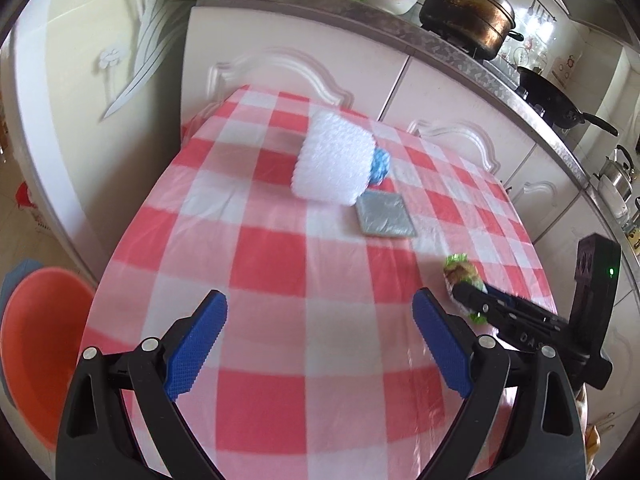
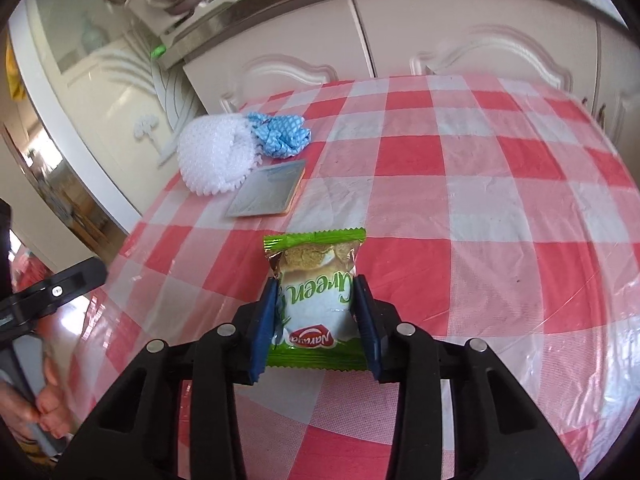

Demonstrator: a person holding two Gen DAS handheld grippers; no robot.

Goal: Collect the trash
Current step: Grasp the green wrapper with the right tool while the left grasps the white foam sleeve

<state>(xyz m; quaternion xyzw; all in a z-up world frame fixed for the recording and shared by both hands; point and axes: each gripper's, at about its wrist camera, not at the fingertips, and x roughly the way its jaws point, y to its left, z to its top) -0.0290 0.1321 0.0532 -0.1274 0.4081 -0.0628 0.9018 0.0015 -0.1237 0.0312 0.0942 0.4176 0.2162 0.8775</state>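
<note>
A green and white snack packet (image 2: 316, 304) lies on the red-and-white checked table (image 2: 460, 208). My right gripper (image 2: 318, 280) has its blue pads pressed against the packet's two sides, shut on it. The left wrist view shows the same packet (image 1: 460, 270) at the right gripper's (image 1: 472, 296) tip. My left gripper (image 1: 319, 296) hovers open above the near part of the table with nothing between its fingers. Farther back lie a white bubble-wrap roll (image 1: 334, 164), a crumpled blue cloth (image 1: 380, 164) and a flat grey square pad (image 1: 386, 216).
An orange basin (image 1: 36, 352) stands on the floor left of the table. White cabinets (image 1: 288, 60) run behind the table, with a dark pot (image 1: 466, 8) on the counter. A person's hand (image 2: 48, 408) holds the left gripper's handle at the lower left.
</note>
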